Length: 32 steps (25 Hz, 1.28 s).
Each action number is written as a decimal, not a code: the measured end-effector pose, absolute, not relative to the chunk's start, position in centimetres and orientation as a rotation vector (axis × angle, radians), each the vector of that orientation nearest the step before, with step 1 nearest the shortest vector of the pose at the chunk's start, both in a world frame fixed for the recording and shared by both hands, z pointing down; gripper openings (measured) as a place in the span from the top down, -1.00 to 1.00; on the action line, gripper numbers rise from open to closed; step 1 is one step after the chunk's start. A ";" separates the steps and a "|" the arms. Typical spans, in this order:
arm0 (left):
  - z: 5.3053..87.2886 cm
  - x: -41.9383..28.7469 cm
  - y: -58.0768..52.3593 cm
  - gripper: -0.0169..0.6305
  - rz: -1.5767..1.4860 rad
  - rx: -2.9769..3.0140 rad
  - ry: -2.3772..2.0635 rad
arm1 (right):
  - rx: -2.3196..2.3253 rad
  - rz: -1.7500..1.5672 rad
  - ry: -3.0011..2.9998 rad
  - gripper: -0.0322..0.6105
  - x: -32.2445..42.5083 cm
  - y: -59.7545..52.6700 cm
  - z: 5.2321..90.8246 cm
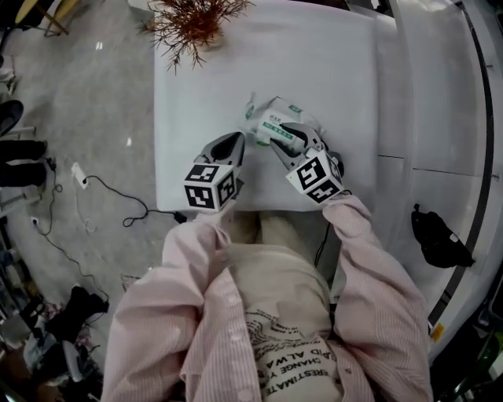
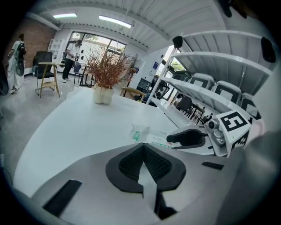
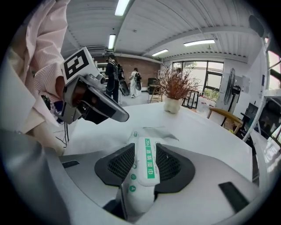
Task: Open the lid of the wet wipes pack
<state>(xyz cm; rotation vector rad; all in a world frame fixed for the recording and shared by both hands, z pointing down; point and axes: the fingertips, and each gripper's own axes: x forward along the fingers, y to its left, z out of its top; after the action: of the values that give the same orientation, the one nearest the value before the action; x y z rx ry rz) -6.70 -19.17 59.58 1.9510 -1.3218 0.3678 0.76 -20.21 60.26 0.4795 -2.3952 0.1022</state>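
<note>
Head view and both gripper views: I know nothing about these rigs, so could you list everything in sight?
Table: one, white, centre of the head view.
Wipes pack: one, white with a green label, near the table's front edge, between the right gripper's jaws.
Plant: one, reddish-brown twigs in a white vase, table's far left corner.
Cable: one, black, on the floor left of the table.
Bag: one, black, right of the table.
Bystanders: two, light tops, far back in the room.
Sleeves: two, pink, behind the grippers.
Left gripper: grey with black pads, shut and empty, left of the pack.
Right gripper: same colours, shut on the pack.
</note>
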 end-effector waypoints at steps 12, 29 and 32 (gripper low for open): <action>61.0 -5.4 -19.5 0.95 0.345 1.981 -1.215 | 0.429 -0.096 -2.273 0.52 0.5 -20.3 61.7; 62.4 -4.6 -19.9 0.95 0.356 2.046 -1.122 | 0.428 -0.121 -2.303 0.73 0.2 -19.9 60.9; 62.5 -4.6 -20.0 0.95 0.363 2.052 -1.108 | 0.446 -0.132 -2.307 0.77 0.2 -19.9 60.5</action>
<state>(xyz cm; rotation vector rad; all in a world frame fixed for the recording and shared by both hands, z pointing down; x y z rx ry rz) -4.56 -19.96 62.55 2.0518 -1.1085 0.3631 0.22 -19.94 60.52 0.4456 -2.3072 -0.1317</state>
